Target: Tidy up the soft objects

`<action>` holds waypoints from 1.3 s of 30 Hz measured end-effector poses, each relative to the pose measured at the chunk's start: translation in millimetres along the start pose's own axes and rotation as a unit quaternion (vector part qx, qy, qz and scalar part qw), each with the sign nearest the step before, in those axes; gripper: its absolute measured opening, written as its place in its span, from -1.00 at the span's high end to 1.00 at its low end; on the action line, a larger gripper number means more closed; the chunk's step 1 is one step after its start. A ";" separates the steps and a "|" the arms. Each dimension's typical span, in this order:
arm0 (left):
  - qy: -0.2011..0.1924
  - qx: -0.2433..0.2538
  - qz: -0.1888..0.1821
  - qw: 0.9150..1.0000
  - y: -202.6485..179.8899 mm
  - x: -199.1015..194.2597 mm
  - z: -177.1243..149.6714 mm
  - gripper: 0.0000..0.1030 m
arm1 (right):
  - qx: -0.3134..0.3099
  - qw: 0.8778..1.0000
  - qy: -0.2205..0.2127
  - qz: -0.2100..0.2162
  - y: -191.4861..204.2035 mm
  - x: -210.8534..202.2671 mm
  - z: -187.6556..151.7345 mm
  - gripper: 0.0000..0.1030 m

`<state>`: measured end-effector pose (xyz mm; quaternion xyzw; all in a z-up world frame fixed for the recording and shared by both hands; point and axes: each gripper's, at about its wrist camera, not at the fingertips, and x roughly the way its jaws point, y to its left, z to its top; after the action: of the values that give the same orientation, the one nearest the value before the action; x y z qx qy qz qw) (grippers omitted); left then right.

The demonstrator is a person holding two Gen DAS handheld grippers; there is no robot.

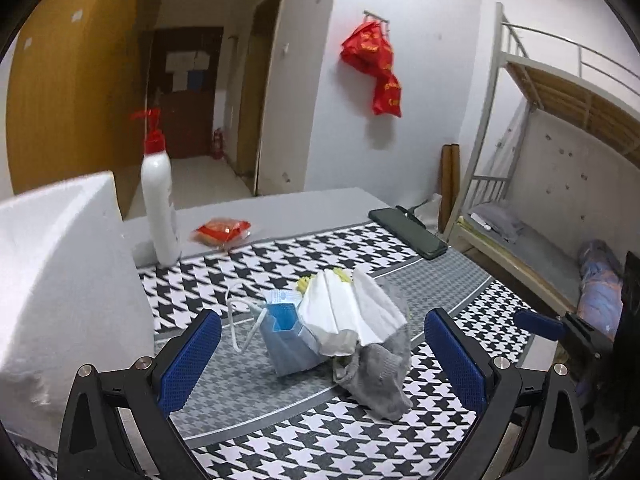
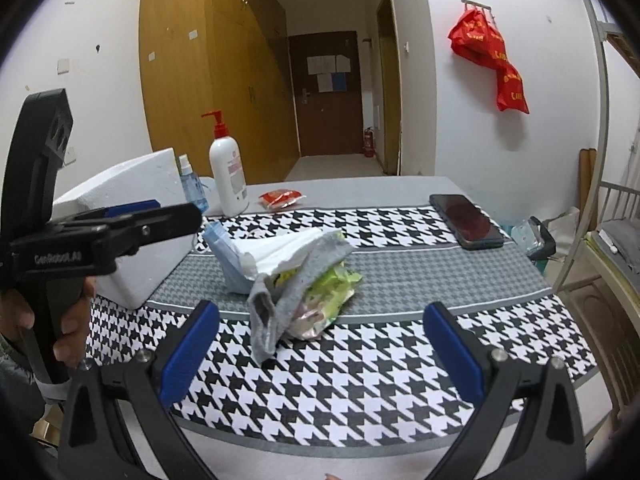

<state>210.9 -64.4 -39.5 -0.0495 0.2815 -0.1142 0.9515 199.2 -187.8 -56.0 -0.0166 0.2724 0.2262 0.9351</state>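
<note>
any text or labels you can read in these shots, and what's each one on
"GenRobot.AI", as best it reads, on the side of the left claw.
Pump bottle: pink label, print too small to read.
Red bags on the wall: yellow characters, blurred.
Green snack packet: print unreadable.
Papers on the far door: too small.

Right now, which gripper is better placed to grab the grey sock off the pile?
Probably left. The left gripper is open with the pile between its fingers and the grey sock close ahead. The right gripper, also open, sits farther back from it.
</note>
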 end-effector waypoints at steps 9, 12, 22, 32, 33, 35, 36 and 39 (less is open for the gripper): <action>0.015 -0.044 -0.003 0.999 23.9 24.1 -2.2 -0.88 | -0.009 1.000 0.016 0.004 -0.4 13.8 6.0 -0.99; 0.034 -0.051 -0.006 0.998 29.0 29.4 -6.2 -0.75 | -0.012 1.000 0.019 0.006 0.2 15.4 6.0 -0.99; 0.031 -0.066 -0.008 0.997 40.3 34.3 -11.0 -0.27 | -0.006 0.999 0.038 0.008 -4.2 30.7 8.0 -0.99; 0.036 -0.076 -0.031 0.996 43.7 45.2 -14.5 0.31 | -0.003 0.998 0.051 0.020 -6.5 42.7 9.5 -0.99; 0.031 -0.075 -0.031 0.996 43.8 43.4 -14.0 0.35 | -0.002 0.998 0.053 0.020 -6.1 44.3 9.7 -0.99; 0.023 -0.074 -0.041 0.996 43.0 39.9 -13.4 0.45 | -0.002 0.998 0.058 0.022 -5.8 48.8 11.0 -0.99; 0.020 -0.073 -0.046 0.996 42.7 38.8 -13.0 0.48 | -0.002 0.998 0.060 0.023 -5.2 51.2 11.9 -0.99; 0.011 -0.073 -0.065 0.995 41.9 34.1 -12.1 0.64 | -0.004 0.998 0.064 0.025 -3.4 58.1 15.1 -0.99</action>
<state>240.0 -32.5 -74.2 -0.1352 0.2959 -0.1554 0.9327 251.7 -164.5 -73.5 -0.0282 0.3313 0.2491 0.9096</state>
